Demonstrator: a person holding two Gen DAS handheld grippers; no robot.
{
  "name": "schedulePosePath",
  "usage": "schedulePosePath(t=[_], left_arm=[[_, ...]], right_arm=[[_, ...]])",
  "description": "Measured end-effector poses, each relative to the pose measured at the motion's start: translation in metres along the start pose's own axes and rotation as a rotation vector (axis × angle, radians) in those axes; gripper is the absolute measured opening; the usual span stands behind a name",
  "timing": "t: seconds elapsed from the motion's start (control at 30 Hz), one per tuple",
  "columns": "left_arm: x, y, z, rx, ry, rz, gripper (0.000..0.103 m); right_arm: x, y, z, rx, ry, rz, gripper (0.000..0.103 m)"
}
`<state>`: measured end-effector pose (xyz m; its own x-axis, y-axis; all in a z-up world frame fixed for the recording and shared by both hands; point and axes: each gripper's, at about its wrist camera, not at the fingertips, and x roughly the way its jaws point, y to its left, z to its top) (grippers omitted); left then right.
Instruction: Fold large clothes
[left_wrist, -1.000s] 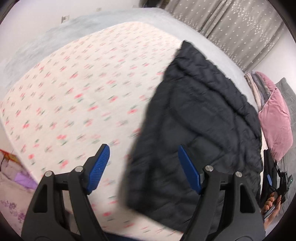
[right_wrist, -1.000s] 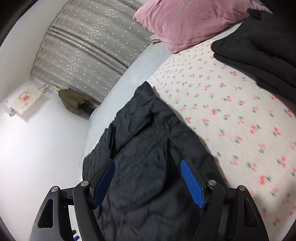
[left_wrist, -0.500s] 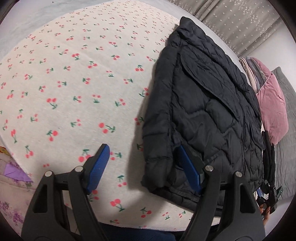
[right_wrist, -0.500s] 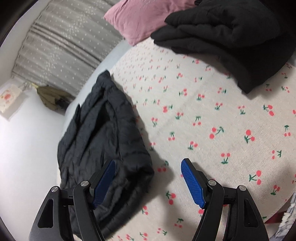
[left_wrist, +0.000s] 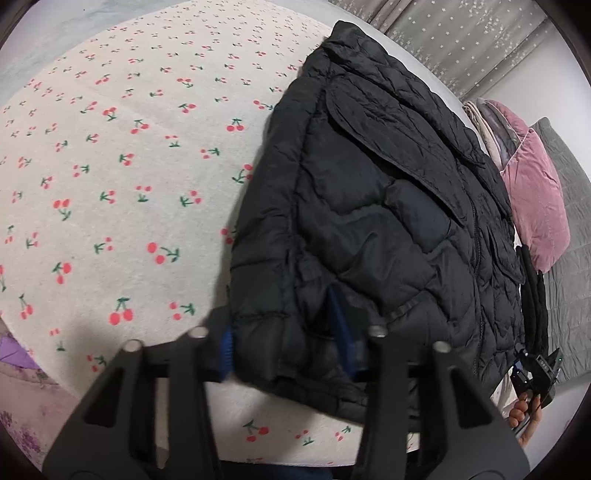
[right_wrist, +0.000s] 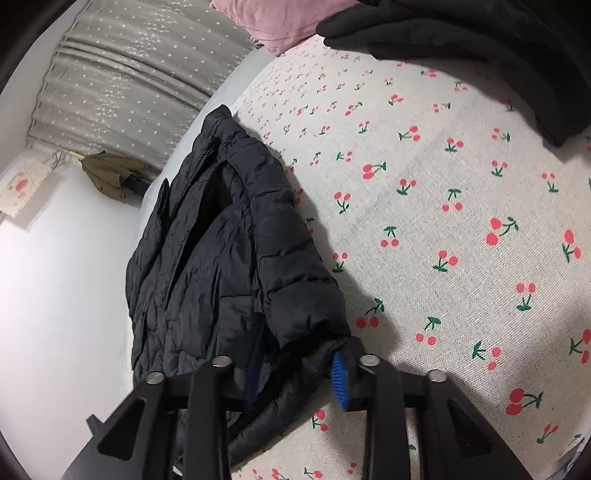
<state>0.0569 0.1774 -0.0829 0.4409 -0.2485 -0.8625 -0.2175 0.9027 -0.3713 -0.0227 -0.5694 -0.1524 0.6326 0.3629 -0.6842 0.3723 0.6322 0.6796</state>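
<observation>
A black quilted puffer jacket (left_wrist: 376, 206) lies partly folded on a cherry-print bed sheet (left_wrist: 110, 177). My left gripper (left_wrist: 286, 349) is closed on the jacket's near corner, with the padded hem bunched between its blue pads. In the right wrist view the same jacket (right_wrist: 221, 258) lies at the left, and my right gripper (right_wrist: 295, 373) is closed on a sleeve cuff at the jacket's near end. The right hand and its gripper show small in the left wrist view (left_wrist: 535, 373).
A pink pillow (left_wrist: 535, 199) lies at the bed's far right. A second dark garment (right_wrist: 480, 48) lies folded on the sheet (right_wrist: 443, 221) at the top of the right wrist view. Grey star-print curtains (right_wrist: 140, 74) and an olive cloth (right_wrist: 107, 173) stand behind the bed.
Both grippers have moved down onto the jacket and closed on it: the left on the near corner, the right on the sleeve cuff. They were open a moment ago.
</observation>
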Motion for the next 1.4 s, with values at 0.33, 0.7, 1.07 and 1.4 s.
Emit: schedulePosePath(t=[0.33, 0.7, 1.07, 1.4], left_arm=[[-0.014, -0.007, -0.003, -0.001, -0.067, -0.012, 0.012], [-0.076, -0.008, -0.015, -0.016, -0.179, -0.061, 0.010], [-0.145, -0.017, -0.023, 0.020, -0.313, -0.102, 0.009], [-0.239, -0.026, -0.043, 0.054, -0.493, -0.196, 0.009]], right_arm=[[-0.014, 0.003, -0.005, 0.010, -0.060, 0.080, 0.007], [-0.063, 0.020, -0.022, 0.029, -0.103, 0.309, 0.006], [-0.141, 0.062, -0.032, -0.086, -0.211, 0.427, 0.005], [-0.216, 0.099, -0.048, -0.197, -0.330, 0.570, 0.005]])
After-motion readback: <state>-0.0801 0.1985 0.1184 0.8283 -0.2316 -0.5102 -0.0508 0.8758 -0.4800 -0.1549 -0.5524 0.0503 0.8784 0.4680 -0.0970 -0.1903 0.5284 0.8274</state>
